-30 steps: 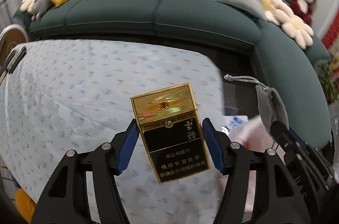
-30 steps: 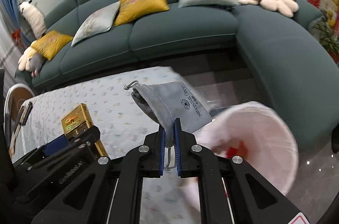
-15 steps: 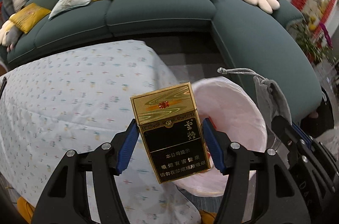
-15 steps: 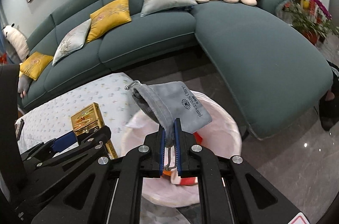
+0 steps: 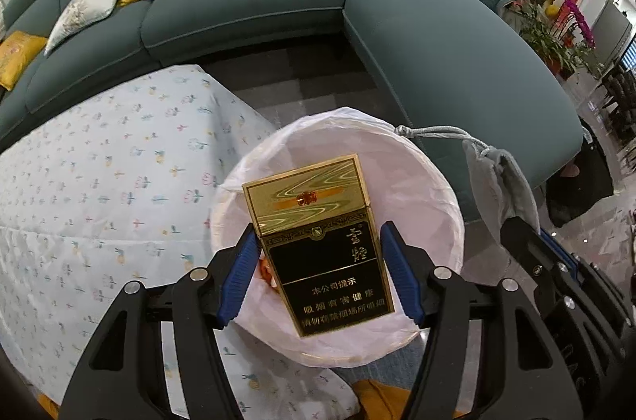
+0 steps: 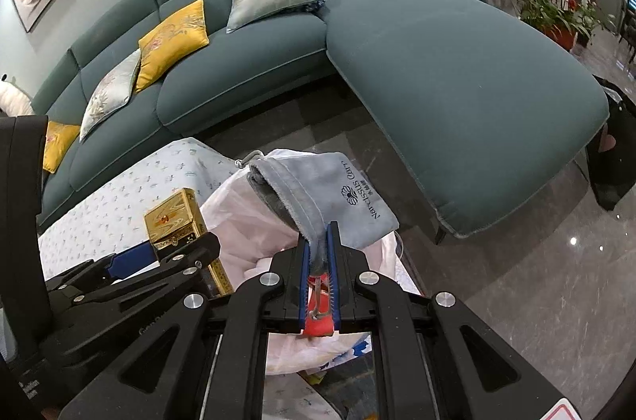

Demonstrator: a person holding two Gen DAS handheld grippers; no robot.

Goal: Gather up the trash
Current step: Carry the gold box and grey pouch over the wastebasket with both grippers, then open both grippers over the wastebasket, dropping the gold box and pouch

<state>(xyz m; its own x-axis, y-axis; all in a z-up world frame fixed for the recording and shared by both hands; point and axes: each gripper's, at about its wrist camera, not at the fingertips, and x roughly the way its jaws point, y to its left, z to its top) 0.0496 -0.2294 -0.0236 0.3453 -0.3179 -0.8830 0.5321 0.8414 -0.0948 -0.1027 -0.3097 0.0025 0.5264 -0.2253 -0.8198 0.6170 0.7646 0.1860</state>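
Observation:
My left gripper [image 5: 320, 269] is shut on a gold and black cigarette pack [image 5: 318, 241] and holds it upright over the open white-lined trash bin [image 5: 437, 189]. The pack also shows in the right wrist view [image 6: 175, 221]. My right gripper [image 6: 319, 245] is shut on a grey drawstring pouch [image 6: 330, 189] and holds it above the bin's liner [image 6: 246, 221]. The pouch also shows at the right of the left wrist view [image 5: 501, 185]. Red trash lies inside the bin [image 5: 264, 269].
A table with a flowered light-blue cloth [image 5: 99, 181] stands left of the bin. A curved dark green sofa [image 5: 437, 34] with yellow and grey cushions wraps behind and to the right. Grey tiled floor [image 6: 536, 281] lies to the right. A black bag [image 6: 612, 161] sits by the sofa's end.
Both grippers have swung right from over the table to over the trash bin, each still holding its item. The bin now lies directly below the pack and pouch.

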